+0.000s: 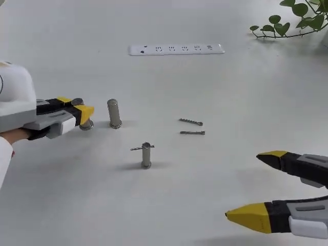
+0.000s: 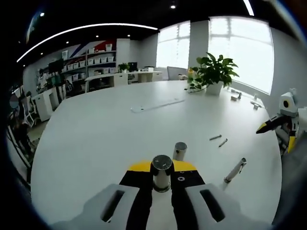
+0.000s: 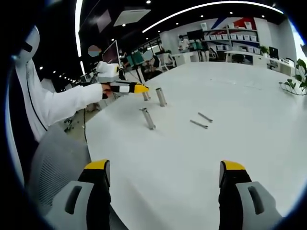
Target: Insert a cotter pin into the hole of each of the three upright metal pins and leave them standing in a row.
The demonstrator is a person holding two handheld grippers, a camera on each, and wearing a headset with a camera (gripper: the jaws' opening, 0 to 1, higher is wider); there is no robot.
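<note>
1. the left gripper (image 1: pixel 82 110) reaches in from the left side of the white bench (image 1: pixel 215 195), and its yellow-tipped jaws are closed around the far-left metal pin (image 2: pixel 161 172), which stands upright with its flat head above the jaws.
2. just beside it stands the middle metal pin (image 1: pixel 114 114), upright and bare, touching nothing.
3. the near metal pin (image 1: pixel 146 156) stands apart from those two, closer to the person, so the three make a bent line. a cotter pin (image 1: pixel 139 148) is pushed through the hole near its top and sticks out sideways.
4. two loose cotter pins (image 1: pixel 191 127) lie flat on the bench to the right of the standing pins, one just behind the other and roughly parallel.
5. the right gripper (image 1: pixel 251 187) hovers at the near right, well apart from everything, with its jaws wide open and nothing between them.
6. a white power strip (image 1: pixel 177 49) lies flat toward the far side of the bench; any marking on it is too small to read.
7. a leafy plant (image 1: pixel 297 18) shows at the far right corner.
8. in the right gripper view a white sleeve (image 3: pixel 62 103) leads to the left gripper.
</note>
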